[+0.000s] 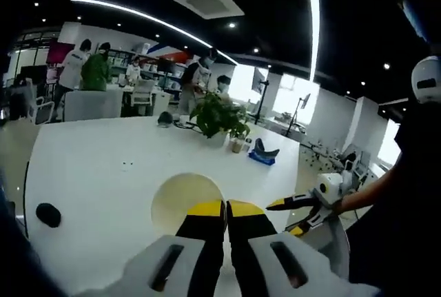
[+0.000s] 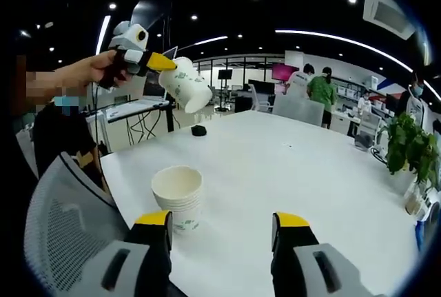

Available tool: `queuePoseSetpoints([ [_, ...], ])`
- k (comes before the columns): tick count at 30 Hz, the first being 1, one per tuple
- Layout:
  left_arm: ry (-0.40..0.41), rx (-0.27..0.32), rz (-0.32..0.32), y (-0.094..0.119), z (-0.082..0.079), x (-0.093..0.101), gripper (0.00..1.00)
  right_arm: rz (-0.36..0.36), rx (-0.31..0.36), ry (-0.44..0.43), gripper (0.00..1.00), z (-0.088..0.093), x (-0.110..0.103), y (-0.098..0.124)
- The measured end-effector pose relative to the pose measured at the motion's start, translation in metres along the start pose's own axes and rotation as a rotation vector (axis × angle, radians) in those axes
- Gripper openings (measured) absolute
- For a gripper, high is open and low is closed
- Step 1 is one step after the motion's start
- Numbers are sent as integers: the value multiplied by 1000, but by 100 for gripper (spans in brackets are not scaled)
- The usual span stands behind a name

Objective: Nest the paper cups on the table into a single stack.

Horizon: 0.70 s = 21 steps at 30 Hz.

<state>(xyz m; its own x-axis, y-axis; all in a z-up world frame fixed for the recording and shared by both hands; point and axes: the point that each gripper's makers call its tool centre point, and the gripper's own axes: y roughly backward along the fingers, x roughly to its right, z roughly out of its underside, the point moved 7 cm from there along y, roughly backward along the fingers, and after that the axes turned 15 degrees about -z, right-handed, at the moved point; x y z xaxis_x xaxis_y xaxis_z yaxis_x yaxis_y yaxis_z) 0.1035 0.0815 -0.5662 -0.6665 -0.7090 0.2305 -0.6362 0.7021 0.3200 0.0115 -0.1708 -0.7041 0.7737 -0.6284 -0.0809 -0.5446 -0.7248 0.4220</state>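
Left gripper view: the left gripper (image 1: 225,209), jaws clamped on the rim of a white paper cup (image 1: 185,200), holds it above the white surface (image 1: 103,173). Right gripper view: the right gripper (image 2: 224,222), jaws apart, hovers beside the stack of white paper cups (image 2: 178,197) standing near the surface's edge, while the left gripper lifts its cup, tilted, at upper left.

White cups (image 2: 178,200) carry green print; the tabletop (image 2: 289,173) is white; both claws (image 2: 222,231) have yellow-tipped black jaws.
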Motion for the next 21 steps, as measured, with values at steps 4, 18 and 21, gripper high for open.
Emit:
queuePoseSetpoints([
  [4, -17, -18, -3, 6, 5, 7, 0, -3, 0, 4, 58, 0, 0, 0],
  [18, -30, -48, -4, 12, 18, 27, 0, -28, 11, 8, 61, -1, -5, -1],
  [21, -52, -61, -9, 10, 21, 31, 0, -30, 19, 7, 63, -1, -5, -1],
])
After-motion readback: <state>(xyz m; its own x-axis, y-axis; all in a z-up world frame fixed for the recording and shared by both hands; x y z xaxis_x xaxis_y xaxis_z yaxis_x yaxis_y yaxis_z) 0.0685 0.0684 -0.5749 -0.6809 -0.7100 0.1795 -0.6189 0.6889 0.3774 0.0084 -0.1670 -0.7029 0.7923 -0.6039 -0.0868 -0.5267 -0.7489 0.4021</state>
